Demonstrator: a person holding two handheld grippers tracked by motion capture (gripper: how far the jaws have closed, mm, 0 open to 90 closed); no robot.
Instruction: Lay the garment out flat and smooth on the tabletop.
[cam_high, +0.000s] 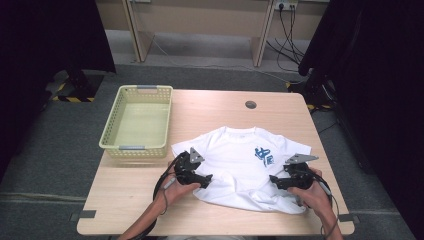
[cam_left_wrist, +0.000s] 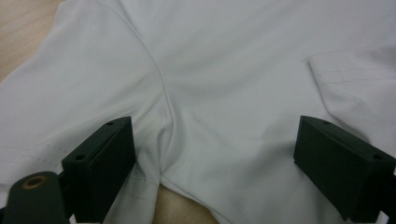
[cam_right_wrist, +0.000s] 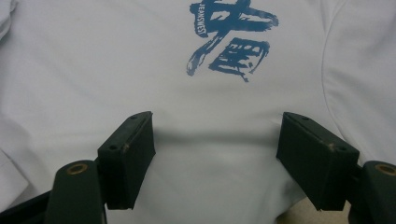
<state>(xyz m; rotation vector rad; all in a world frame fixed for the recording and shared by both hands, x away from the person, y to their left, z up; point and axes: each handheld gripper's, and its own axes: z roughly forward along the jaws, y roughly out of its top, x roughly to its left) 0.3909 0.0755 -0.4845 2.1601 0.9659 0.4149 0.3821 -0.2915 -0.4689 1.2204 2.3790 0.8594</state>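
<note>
High view: a white T-shirt (cam_high: 240, 167) with a blue print (cam_high: 263, 156) on the chest lies spread on the near half of the tabletop (cam_high: 125, 200), collar toward the far edge, hem toward the person. Its lower part is rumpled, with a fold running up from the hem, and the sleeve on the left reaches almost to the yellow basket (cam_high: 137, 122), which stands at the far left corner.

In the left gripper view the cloth shows a long crease and a small notch at the hem where bare wood peeks through. The left hand-held gripper (cam_high: 199, 179) sits over the lower left part of the shirt, jaws spread wide with cloth lying between them but no pad pressing on it. In the right gripper view the print (cam_right_wrist: 231, 39) sits just ahead of the jaws. The right hand-held gripper (cam_high: 278, 181) hovers over the lower right side below the print, its jaws likewise wide apart and holding nothing.

Judging from this layout, the work in hand looks like folding the shirt, probably to end in the basket, and it is at an early stage: the garment is laid out but not yet flat. The next move likely calls for each gripper to settle on an edge, pinch a single layer near the hem or side seam, and pull outward to smooth the crease before any fold. Grabbing a bunched fold would carry the rumple into the fold.
</note>
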